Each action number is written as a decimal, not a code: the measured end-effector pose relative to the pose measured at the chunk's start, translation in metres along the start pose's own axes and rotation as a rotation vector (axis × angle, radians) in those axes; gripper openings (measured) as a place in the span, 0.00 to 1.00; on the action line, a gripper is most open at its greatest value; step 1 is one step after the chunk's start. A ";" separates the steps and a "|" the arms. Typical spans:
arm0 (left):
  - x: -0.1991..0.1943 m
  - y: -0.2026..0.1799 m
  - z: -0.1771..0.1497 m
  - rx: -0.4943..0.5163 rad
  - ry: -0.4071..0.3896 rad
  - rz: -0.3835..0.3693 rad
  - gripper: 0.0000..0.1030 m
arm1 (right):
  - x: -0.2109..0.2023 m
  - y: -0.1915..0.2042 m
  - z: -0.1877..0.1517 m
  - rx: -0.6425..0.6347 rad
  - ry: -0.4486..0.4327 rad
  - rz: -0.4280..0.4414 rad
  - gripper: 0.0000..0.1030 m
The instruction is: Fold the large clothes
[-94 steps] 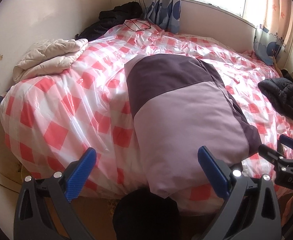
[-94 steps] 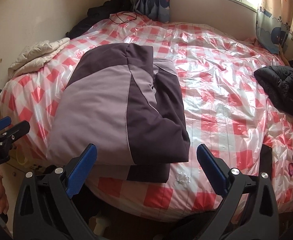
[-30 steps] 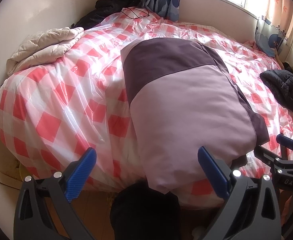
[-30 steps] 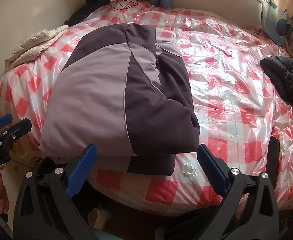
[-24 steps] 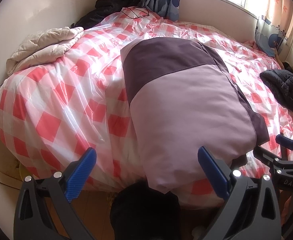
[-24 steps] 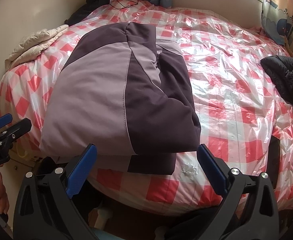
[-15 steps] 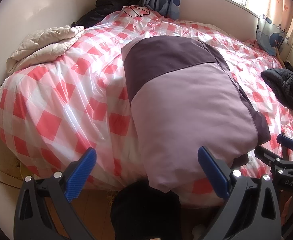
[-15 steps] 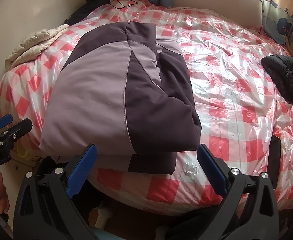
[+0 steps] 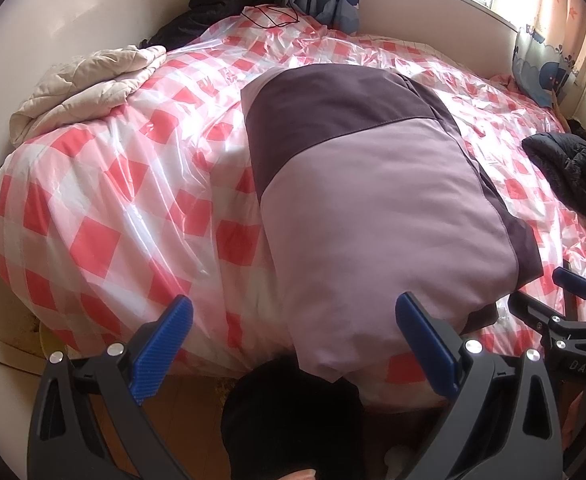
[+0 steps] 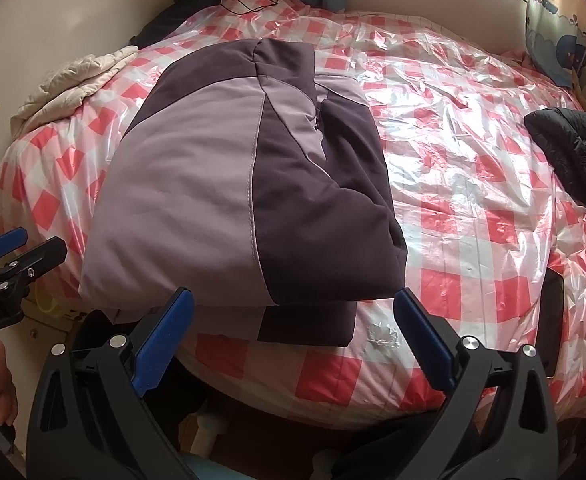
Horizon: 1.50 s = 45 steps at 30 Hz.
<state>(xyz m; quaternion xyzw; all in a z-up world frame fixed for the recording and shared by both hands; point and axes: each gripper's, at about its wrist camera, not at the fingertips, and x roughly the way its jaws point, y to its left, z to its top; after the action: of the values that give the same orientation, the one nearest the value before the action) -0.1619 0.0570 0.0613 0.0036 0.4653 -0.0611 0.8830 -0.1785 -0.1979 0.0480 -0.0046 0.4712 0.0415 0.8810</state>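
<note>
Both tools have come a little nearer the folded jacket [image 10: 229, 200] on the bed [image 10: 473, 184]; left tool [image 9: 293, 344] and right tool [image 10: 293, 340] are open, empty. The jacket looks soft and bulky; take its near edge.

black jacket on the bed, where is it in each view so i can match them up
Left wrist: the black jacket lies at the right edge, right of the folded purple coat.
Right wrist: the black jacket is again at the right edge, partly cut off.
Shared landmark: the cream quilt at upper left in both.
</note>
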 end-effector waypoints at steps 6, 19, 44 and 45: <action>0.000 0.000 0.000 0.003 0.003 0.007 0.94 | 0.001 -0.001 0.000 0.002 0.004 0.000 0.94; 0.003 0.000 0.002 0.006 0.028 0.014 0.94 | 0.001 -0.004 -0.002 -0.003 0.008 0.004 0.94; 0.006 0.001 -0.001 -0.001 0.047 0.020 0.94 | 0.004 -0.007 -0.006 0.004 0.019 0.007 0.94; 0.007 0.001 -0.001 0.003 0.046 0.034 0.94 | 0.004 -0.007 -0.006 0.005 0.020 0.007 0.94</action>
<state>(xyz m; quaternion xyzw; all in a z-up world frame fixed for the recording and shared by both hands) -0.1591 0.0573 0.0550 0.0141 0.4853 -0.0469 0.8730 -0.1806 -0.2051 0.0410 -0.0013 0.4799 0.0437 0.8762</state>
